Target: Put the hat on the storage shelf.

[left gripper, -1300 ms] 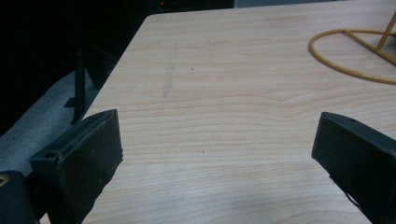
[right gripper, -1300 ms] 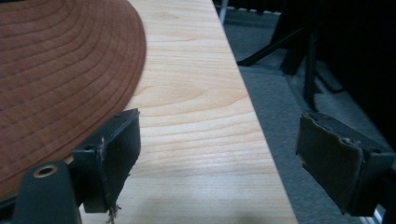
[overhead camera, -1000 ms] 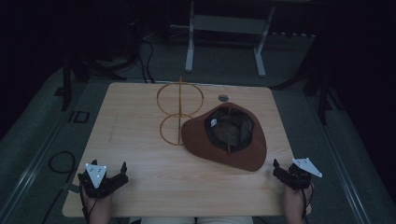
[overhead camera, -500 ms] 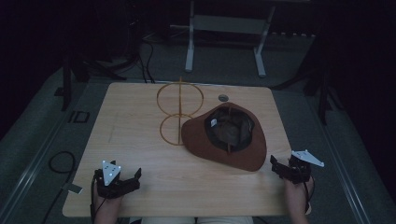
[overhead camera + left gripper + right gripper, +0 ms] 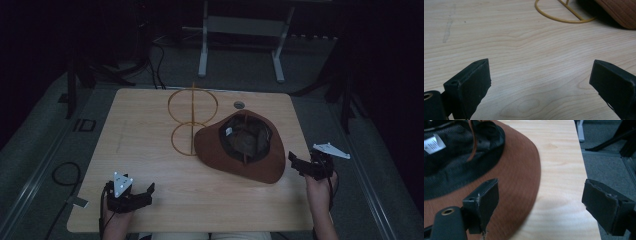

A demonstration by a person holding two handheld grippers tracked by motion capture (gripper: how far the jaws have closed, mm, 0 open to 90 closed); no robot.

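A brown wide-brimmed hat lies upside down on the right half of the wooden table, its dark lining and white label facing up. A gold wire stand with two rings stands just left of it, touching its brim. My left gripper is open near the table's front edge, over bare wood, with the stand's lower ring ahead of it. My right gripper is open at the hat's right brim. In its own view the hat's brim lies between the wide-apart jaws, with nothing gripped.
A small grey round grommet sits in the table's far edge behind the hat. The table's right edge runs close beside my right gripper, with grey floor beyond. A metal frame stands on the floor behind the table. Cables lie on the floor at left.
My left gripper has shifted to the right along the front edge. My right gripper has moved forward and inward until it reaches the hat's brim. The hat and stand have not moved.
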